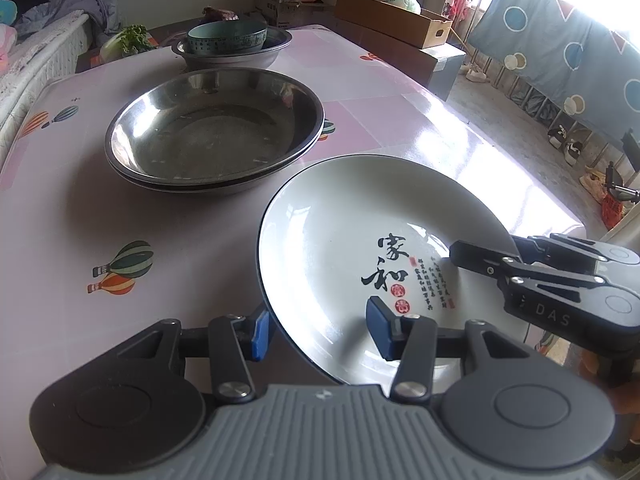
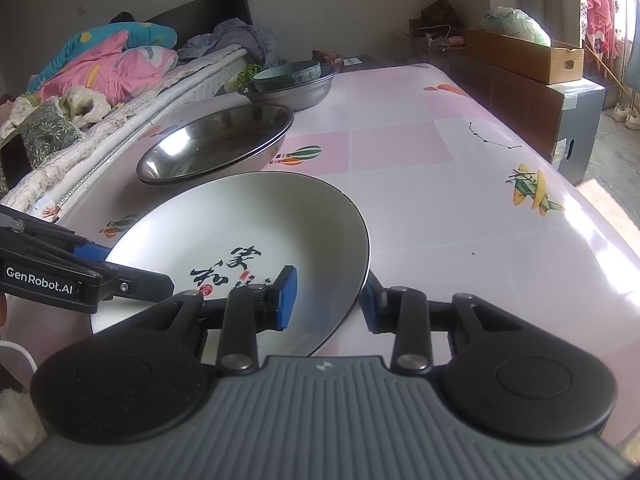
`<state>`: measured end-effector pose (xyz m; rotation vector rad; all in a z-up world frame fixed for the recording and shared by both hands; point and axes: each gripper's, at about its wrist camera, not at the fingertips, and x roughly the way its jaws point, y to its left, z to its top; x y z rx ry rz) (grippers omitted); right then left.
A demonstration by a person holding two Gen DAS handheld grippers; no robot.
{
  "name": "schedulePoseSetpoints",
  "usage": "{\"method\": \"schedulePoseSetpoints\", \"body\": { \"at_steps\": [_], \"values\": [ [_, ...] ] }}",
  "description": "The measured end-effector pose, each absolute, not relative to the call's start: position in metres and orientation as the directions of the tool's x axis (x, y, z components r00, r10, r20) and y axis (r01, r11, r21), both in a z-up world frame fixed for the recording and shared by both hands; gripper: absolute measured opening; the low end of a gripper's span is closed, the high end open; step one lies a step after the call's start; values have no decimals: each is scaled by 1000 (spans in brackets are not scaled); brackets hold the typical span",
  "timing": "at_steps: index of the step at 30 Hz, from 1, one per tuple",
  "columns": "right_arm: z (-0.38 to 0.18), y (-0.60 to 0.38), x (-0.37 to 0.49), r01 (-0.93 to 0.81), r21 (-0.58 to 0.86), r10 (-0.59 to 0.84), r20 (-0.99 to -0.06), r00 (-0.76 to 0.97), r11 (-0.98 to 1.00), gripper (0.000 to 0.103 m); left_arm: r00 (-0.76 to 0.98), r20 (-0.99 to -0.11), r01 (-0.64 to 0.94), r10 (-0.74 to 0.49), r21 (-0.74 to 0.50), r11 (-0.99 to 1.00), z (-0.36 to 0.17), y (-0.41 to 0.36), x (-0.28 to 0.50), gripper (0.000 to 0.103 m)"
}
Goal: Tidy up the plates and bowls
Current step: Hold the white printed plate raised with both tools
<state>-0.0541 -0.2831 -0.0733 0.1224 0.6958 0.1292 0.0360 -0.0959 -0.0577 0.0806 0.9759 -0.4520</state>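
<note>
The white plate (image 1: pixel 360 248) sits low and right of centre in the left wrist view, its rim between the pads of both grippers. Left gripper (image 1: pixel 318 330) and right gripper (image 2: pixel 328 300) straddle the rim; whether the pads press on it I cannot tell. Steel bowls (image 1: pixel 214 132) lie stacked on the bench (image 1: pixel 60 240) above.

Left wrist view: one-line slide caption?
Both grippers, left gripper and right gripper, straddle the white plate's rim beside stacked steel basins.
</note>
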Motion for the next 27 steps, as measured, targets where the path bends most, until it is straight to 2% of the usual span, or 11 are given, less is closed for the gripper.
{"method": "schedulePoseSetpoints", "body": {
  "at_steps": [27],
  "values": [
    [-62,-283,-57,-83,139,151,-611,777,987,34,509,-790,404,-340,-130,906,-47,-94,32,49]
  ]
}}
